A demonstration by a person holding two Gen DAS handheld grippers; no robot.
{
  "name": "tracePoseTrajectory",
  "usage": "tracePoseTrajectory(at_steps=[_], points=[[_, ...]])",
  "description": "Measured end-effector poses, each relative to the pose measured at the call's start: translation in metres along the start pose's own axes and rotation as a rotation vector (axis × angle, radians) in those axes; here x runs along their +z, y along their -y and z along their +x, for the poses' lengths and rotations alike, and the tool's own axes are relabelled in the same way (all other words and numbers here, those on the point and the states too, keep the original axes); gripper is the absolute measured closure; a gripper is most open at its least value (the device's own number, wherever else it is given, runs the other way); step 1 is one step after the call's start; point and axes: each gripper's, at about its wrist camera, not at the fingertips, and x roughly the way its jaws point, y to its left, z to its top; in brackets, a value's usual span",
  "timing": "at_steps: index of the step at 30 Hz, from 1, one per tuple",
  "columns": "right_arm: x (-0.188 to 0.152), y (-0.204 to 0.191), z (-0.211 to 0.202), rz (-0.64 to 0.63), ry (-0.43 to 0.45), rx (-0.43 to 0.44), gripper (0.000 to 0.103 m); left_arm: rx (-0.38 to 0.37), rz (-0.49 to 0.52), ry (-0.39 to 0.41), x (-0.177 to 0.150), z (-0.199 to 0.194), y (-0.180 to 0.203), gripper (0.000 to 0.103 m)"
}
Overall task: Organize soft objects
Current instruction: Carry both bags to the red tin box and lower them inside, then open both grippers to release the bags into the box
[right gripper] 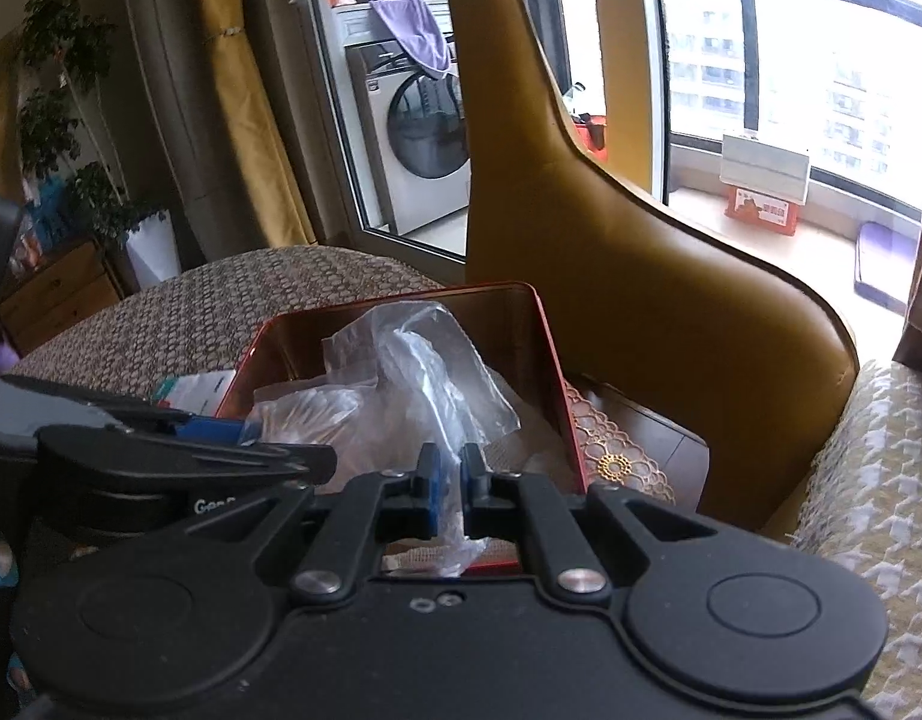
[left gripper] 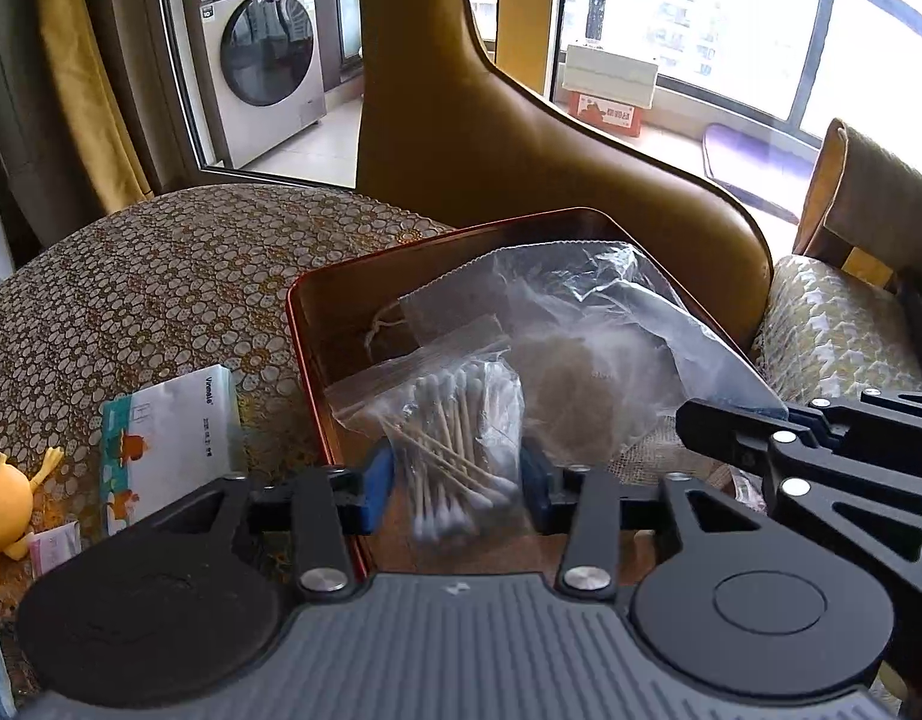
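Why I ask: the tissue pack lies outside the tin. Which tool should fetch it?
Probably left. The left tool stands open around the swab bag, and the tissue pack lies just beside it on that side. The right tool is shut on the plastic bag.

One red tin on the worktop, holding one bag of cotton swabs, one clear plastic bag and one brown paper piece. Beside it: one tissue pack, one yellow duck toy. Two hand-held grippers: left hand-held gripper, right hand-held gripper.
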Motion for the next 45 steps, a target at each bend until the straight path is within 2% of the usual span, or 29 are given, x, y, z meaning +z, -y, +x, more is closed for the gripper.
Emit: tracePoseTrajectory(at_steps=[1,2,4,8,14,17,19,23,28,39,42,45], points=[[0.001,0.000,0.000,-0.008,-0.001,0.000,0.097,-0.003,-0.001,0.007,0.000,0.000,0.000,0.045],[0.001,0.000,0.000,-0.013,-0.002,-0.001,0.097,-0.006,-0.001,0.014,-0.001,-0.001,0.000,0.041],[0.002,-0.002,0.000,-0.025,-0.003,-0.001,0.096,-0.015,0.000,0.025,-0.001,-0.003,0.001,0.038],[0.002,-0.004,0.000,-0.046,-0.005,0.003,0.094,-0.014,-0.001,0.037,-0.001,-0.007,-0.001,0.038],[0.004,-0.006,-0.008,-0.067,0.008,0.004,0.083,-0.017,-0.007,0.068,-0.003,-0.022,-0.004,0.038],[0.003,-0.006,-0.012,-0.065,0.013,0.004,0.074,-0.016,-0.012,0.081,-0.004,-0.032,-0.005,0.038],[0.003,-0.006,-0.016,-0.069,0.021,-0.002,0.063,-0.015,-0.010,0.089,-0.005,-0.041,-0.008,0.038],[0.003,-0.008,-0.027,-0.077,0.032,-0.006,0.059,-0.018,-0.014,0.104,-0.009,-0.058,-0.014,0.038],[0.002,-0.010,-0.045,-0.071,0.051,-0.011,0.049,-0.019,-0.038,0.125,-0.015,-0.082,-0.025,0.038],[-0.002,-0.032,-0.089,-0.080,0.089,0.037,0.035,-0.010,-0.054,0.163,-0.039,-0.139,-0.045,0.038],[-0.003,-0.044,-0.099,-0.088,0.096,0.062,0.031,-0.012,-0.063,0.180,-0.046,-0.155,-0.050,0.028],[-0.004,-0.058,-0.107,-0.095,0.101,0.089,0.024,-0.010,-0.058,0.195,-0.056,-0.172,-0.055,0.026]])
